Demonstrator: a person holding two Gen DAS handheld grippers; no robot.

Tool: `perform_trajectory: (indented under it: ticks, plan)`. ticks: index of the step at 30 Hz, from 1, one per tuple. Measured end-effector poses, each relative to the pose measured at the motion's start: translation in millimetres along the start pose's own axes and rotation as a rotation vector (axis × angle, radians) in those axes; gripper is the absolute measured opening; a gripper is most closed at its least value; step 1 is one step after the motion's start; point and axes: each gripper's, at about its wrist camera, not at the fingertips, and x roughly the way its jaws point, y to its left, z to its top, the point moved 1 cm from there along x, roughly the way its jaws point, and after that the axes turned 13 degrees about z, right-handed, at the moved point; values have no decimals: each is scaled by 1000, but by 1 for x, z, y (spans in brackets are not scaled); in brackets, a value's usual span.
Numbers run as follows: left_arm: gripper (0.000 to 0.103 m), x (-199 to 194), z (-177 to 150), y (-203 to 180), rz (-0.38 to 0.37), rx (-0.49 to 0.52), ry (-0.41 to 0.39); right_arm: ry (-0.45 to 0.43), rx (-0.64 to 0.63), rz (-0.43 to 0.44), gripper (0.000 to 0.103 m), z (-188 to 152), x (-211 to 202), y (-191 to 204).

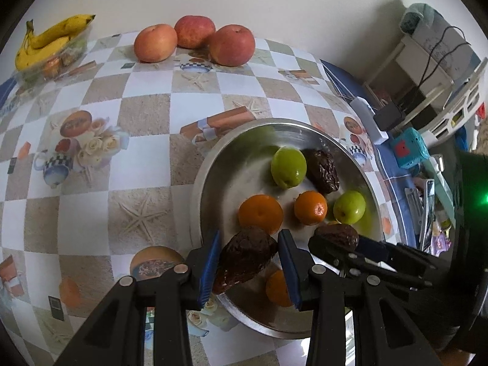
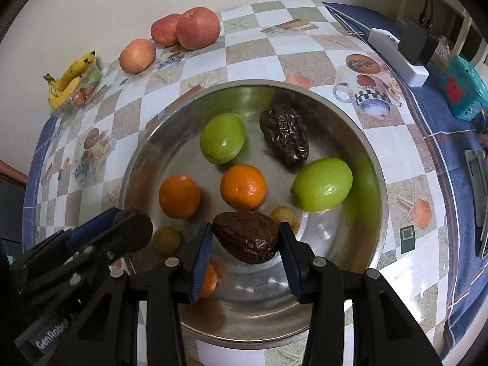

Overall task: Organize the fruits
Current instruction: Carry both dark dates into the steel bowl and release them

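Observation:
A steel bowl (image 2: 360,140) (image 1: 207,177) holds two green fruits (image 2: 222,138), several oranges (image 2: 243,186), one dark wrinkled fruit (image 2: 285,136) and small yellowish fruits (image 2: 285,218). Low over the bowl's near side, my right gripper (image 2: 245,235) is shut on a second dark wrinkled fruit (image 2: 247,238). My left gripper (image 1: 248,244) is shut on a third dark wrinkled fruit (image 1: 244,257) above the bowl's near rim. The two grippers are side by side: the left wrist view shows the right gripper (image 1: 338,244) with its fruit (image 1: 337,233), and the right wrist view shows the left gripper (image 2: 119,222).
Three red apples (image 1: 195,41) (image 2: 186,29) sit at the back of the checked tablecloth. Bananas (image 1: 52,38) (image 2: 68,77) lie in a clear tray at the far left. A white power strip (image 2: 396,56), black adapter (image 2: 419,41) and teal device (image 2: 462,87) line the right edge.

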Motion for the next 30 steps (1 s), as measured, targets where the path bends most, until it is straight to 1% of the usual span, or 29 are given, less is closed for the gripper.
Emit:
perform_trajectory:
  ticks: [6,10,14,21,30]
  plan:
    - [40,7,2,4,4,-27,12,16,0,-10,46,0,4,-2]
    - [40,10,1,7,-16,-48,24,16,-11,-21,46,0,5,0]
    - [41,9,1,7,-9,-47,23,18,-14,-23,46,0,6,1]
    - [43,9,1,8,-26,-64,33,20,-19,-33,46,-1,8,4]
    - [44,8,0,7,-24,-64,29,24,-26,-30,47,-1,8,5]
